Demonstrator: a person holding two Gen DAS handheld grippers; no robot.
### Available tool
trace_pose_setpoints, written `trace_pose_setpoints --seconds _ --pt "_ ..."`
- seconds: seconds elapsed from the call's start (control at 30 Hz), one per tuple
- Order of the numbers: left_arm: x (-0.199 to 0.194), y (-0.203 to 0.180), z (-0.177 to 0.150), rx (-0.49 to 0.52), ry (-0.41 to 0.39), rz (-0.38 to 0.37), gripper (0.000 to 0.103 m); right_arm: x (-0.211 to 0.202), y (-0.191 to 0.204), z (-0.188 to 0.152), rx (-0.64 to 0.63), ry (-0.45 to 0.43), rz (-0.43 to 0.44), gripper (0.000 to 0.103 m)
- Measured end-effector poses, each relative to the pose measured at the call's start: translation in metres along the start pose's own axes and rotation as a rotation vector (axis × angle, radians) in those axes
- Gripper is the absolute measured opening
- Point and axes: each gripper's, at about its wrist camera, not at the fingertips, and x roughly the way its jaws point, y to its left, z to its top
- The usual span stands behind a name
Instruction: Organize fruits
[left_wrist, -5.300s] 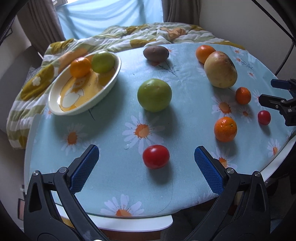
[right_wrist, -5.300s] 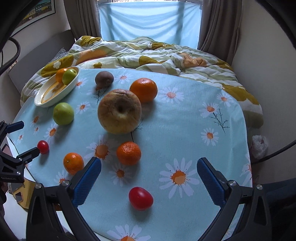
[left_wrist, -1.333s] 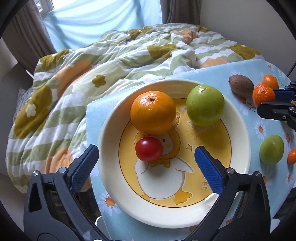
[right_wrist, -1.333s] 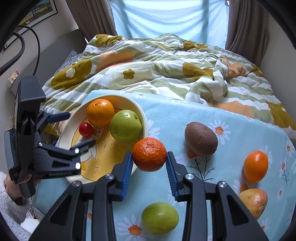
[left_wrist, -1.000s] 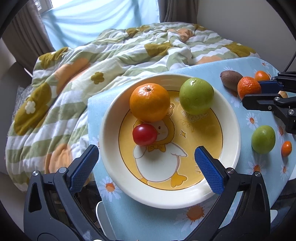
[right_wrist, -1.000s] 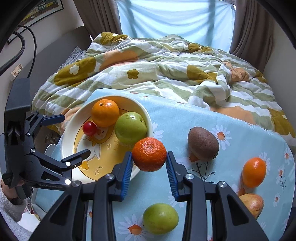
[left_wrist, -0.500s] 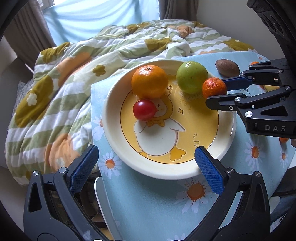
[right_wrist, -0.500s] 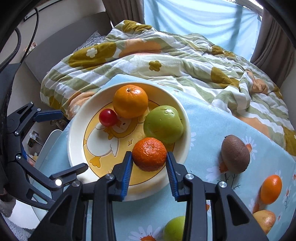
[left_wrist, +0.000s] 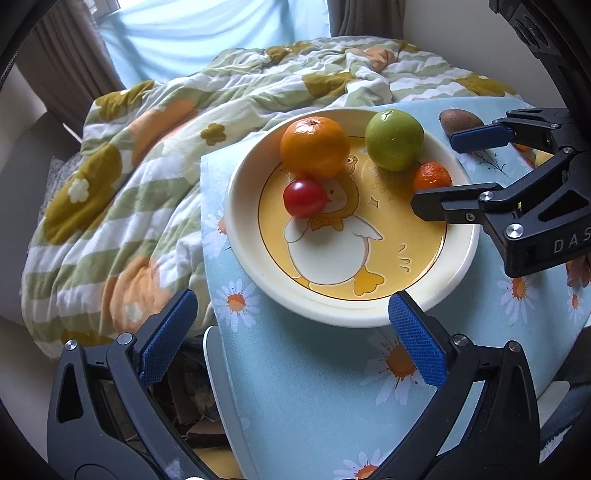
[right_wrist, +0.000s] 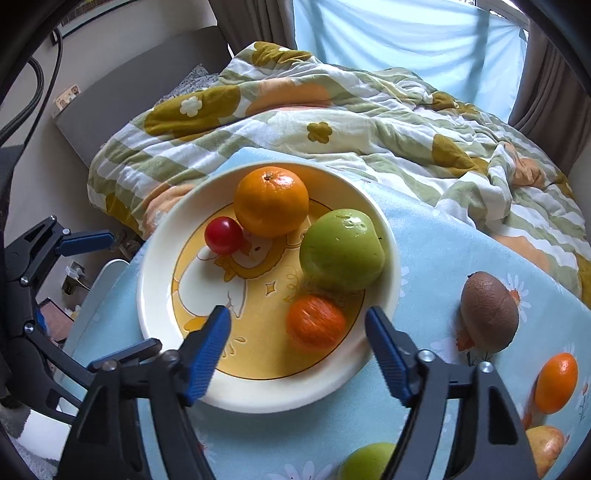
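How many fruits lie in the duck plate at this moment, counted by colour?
Orange: 2, the large orange and the small mandarin
Green: 1, the green apple
Red: 1, the small red tomato
Total: 4 in the plate

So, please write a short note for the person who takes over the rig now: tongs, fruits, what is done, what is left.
Right tongs: opening, the small tangerine lies free on the plate.
Left tongs: open, empty, near the plate rim.
Done: orange, green apple, red tomato and tangerine are on the plate.
Left on the tablecloth: kiwi, another orange, a second green fruit, a yellowish fruit.
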Motion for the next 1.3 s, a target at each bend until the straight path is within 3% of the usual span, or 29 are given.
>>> trace_pose_setpoints --seconds 0.03,0.3,0.67,0.97,1.3 --pt "-0.002 0.0 0.0 -0.001 -0.003 -0.002 0.103 -0.002 0.0 0.0 0.001 -0.007 -0.005 0.094" --pt "-0.017 -0.007 0.003 -0.001 -0.024 -0.001 0.103 -0.026 -0.01 -0.002 0.051 -0.061 -0.013 0.103" --pt "-0.056 -0.038 0.013 -0.004 -0.061 0.023 0.103 -0.083 -0.028 -0.018 0.074 -0.09 -0.022 0.103" --pt "-0.09 -0.096 0.024 -0.003 -0.083 0.05 0.103 -0.158 -0.077 -0.062 0.136 -0.143 -0.073 0.103" --pt "-0.116 -0.166 0.028 -0.041 -0.108 0.015 0.103 -0.233 -0.132 -0.129 0.158 -0.191 -0.201 0.103"
